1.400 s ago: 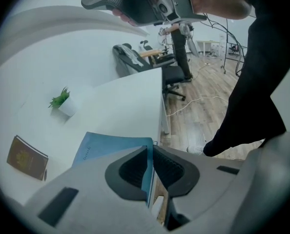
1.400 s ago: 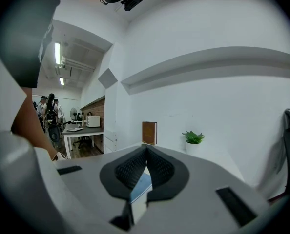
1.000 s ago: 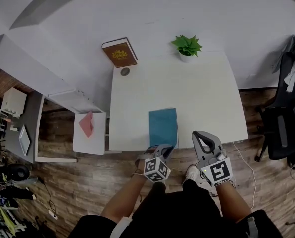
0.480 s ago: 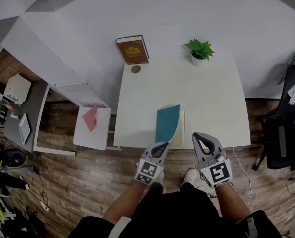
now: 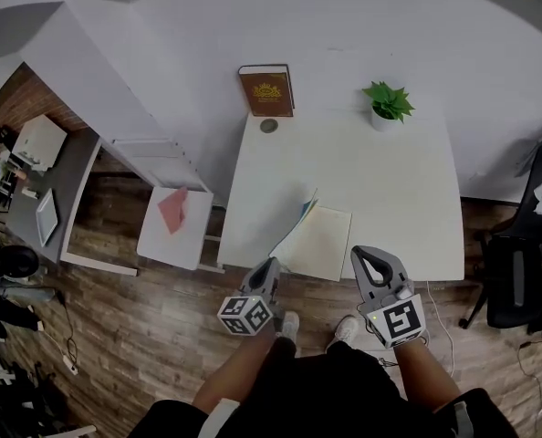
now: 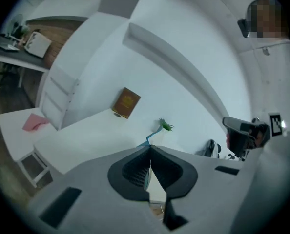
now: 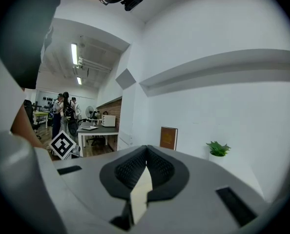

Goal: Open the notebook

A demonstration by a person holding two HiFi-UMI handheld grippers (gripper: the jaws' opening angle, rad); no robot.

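The notebook lies near the white table's (image 5: 380, 181) front edge with its cream first page (image 5: 323, 243) showing. Its teal cover (image 5: 296, 227) stands raised at the left, seen almost edge-on. My left gripper (image 5: 269, 266) is shut on the cover's near edge; in the left gripper view the cover (image 6: 154, 134) runs as a thin teal strip out of the closed jaws of that gripper (image 6: 150, 148). My right gripper (image 5: 363, 253) hovers at the table's front edge, right of the notebook, shut and holding nothing. In its own view the right gripper (image 7: 146, 148) shows its tips meeting.
A brown book (image 5: 266, 89) leans on the wall at the table's back left, with a small round object (image 5: 269, 126) before it. A potted plant (image 5: 389, 104) stands back right. A low white side table (image 5: 152, 235) with pink paper (image 5: 173, 210) is at left, a dark chair (image 5: 517, 286) at right.
The teal cover went from lying flat to standing open, baring the cream page. My left gripper swung leftward and rolled with the cover in it. The right gripper barely shifted.
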